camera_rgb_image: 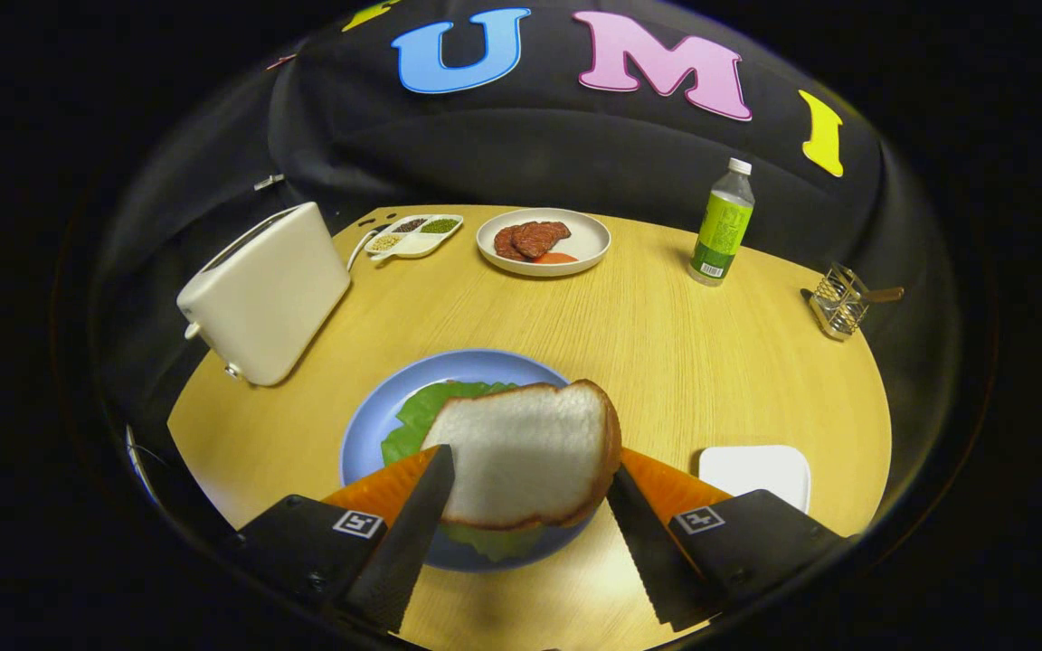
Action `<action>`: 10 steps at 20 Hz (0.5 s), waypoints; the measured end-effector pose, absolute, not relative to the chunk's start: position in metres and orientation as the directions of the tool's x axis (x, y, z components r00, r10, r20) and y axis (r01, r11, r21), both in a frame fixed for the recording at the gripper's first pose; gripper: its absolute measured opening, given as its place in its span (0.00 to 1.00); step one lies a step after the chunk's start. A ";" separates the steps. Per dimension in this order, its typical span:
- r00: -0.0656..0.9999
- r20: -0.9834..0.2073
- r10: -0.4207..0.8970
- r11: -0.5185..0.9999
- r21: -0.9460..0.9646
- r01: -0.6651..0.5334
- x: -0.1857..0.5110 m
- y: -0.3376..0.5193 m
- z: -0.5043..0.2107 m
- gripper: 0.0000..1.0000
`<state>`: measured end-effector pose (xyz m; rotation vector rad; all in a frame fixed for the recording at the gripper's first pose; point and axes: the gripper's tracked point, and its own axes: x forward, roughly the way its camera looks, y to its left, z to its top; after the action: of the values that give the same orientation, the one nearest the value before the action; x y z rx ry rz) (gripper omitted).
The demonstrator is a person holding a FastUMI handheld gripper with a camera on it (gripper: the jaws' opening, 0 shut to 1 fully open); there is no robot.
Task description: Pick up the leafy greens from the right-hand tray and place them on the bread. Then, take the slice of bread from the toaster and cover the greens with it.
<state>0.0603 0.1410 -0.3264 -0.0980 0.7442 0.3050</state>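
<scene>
Bread slice (525,457) flat over leafy greens (417,418)

The camera rides on the gripper (525,506), looking forward and down along its fingers. It sits close above the table (666,334), wall at frame top.

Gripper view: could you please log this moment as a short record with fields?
gripper: gripper, fingers either side of the bread slice, seemingly shut on it
bread slice: bread slice, between the fingers, over the leafy greens
leafy greens: leafy greens, on the blue plate, partly covered
toaster: toaster, beyond the plate, left of it
white tray: white tray, beside the right finger
task stage: covering the greens
</scene>
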 end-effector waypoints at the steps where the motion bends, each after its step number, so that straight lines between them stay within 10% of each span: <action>1: 0.693 -0.684 0.230 0.953 0.013 -0.304 0.057 0.138 -0.327 1.00; 10: 0.761 -0.614 0.207 0.956 -0.037 -0.290 0.060 0.124 -0.276 1.00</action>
<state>0.0597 0.1243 -0.2758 -0.1325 0.6518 0.2715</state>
